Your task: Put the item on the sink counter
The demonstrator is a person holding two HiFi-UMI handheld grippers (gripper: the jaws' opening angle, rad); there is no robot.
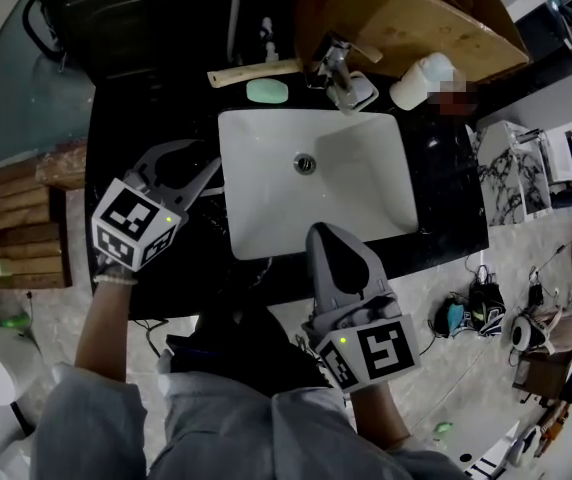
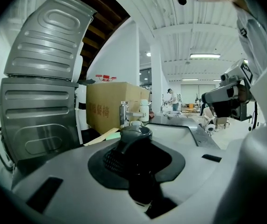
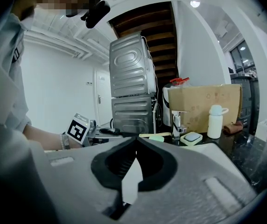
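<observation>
My left gripper (image 1: 198,168) hovers over the black sink counter (image 1: 146,128), just left of the white basin (image 1: 266,198). In the left gripper view its jaws (image 2: 138,141) are shut on a black item (image 2: 134,160) with a round grey-rimmed top and a ribbed side. Against the dark counter, that item is hard to make out in the head view. My right gripper (image 1: 324,232) sits at the basin's front edge. It is shut, the tips (image 3: 136,141) meeting with nothing between them.
Behind the basin stand a chrome faucet (image 1: 336,68), a soap dish (image 1: 363,93), a green soap bar (image 1: 266,90), a wooden stick (image 1: 251,71), a white bottle (image 1: 421,80) and a cardboard box (image 1: 406,13). Stacked grey machines (image 2: 40,92) rise at the counter's left end.
</observation>
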